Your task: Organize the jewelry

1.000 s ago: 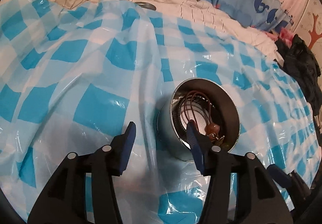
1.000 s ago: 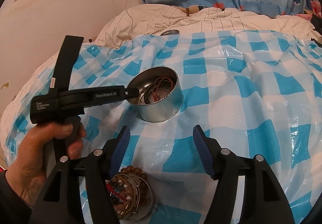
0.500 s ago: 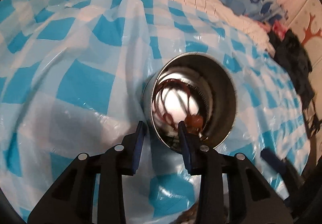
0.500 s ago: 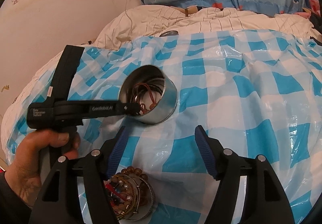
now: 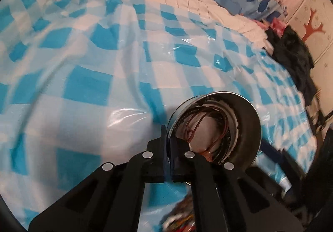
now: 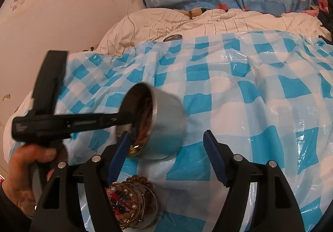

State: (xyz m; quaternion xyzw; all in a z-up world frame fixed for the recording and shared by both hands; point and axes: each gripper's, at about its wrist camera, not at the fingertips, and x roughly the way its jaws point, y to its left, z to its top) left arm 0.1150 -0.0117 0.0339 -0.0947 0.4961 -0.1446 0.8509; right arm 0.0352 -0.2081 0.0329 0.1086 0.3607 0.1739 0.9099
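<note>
The jewelry [image 5: 210, 127], dark cords and a reddish loop, sits inside a steel tin [image 5: 247, 125] at about four o'clock in the left wrist view; the left tool [image 5: 168, 142] is pinched nearly closed on the tin's near rim, tipping its mouth toward the camera, likely to carry or pour. In the right wrist view the tin [image 6: 166, 125] hangs tilted over the checked plastic sheet [image 6: 249, 96] on the bed, while the right tool [image 6: 166, 157] stands wide apart, holding nothing, above a second tin of bead bracelets [image 6: 133, 205] at six o'clock, probably the destination.

Tin [image 6: 166, 121] & left gripper [image 6: 124, 119] motion-blurred.
</note>
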